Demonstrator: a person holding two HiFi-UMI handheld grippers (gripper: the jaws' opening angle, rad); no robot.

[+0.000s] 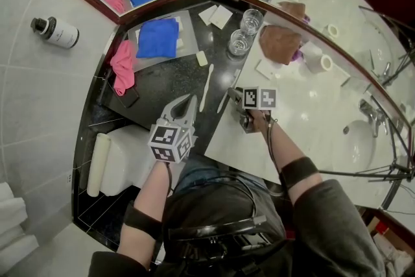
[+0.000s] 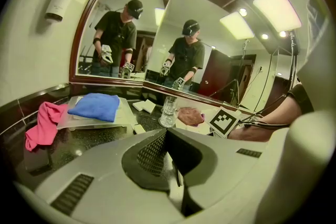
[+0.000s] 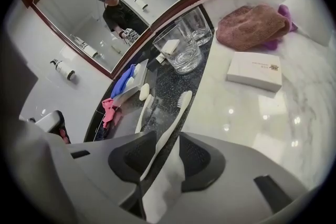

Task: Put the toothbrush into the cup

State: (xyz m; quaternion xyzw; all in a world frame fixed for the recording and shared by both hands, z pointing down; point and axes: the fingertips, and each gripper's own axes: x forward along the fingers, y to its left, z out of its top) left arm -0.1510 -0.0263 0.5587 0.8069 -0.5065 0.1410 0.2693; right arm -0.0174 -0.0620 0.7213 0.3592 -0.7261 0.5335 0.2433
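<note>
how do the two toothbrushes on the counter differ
The near toothbrush runs between the right gripper's open jaws; the far toothbrush lies outside them, to their left. The near toothbrush lies by the white marble's edge; the far toothbrush sits wholly on the black counter. Both are white, heads pointing toward the glasses.

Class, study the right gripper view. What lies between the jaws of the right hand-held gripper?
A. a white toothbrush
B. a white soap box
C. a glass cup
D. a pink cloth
A: in the right gripper view the handle of the white toothbrush runs through the gap between the parted jaws of the right hand-held gripper, its bristle end pointing away from the gripper.
</note>
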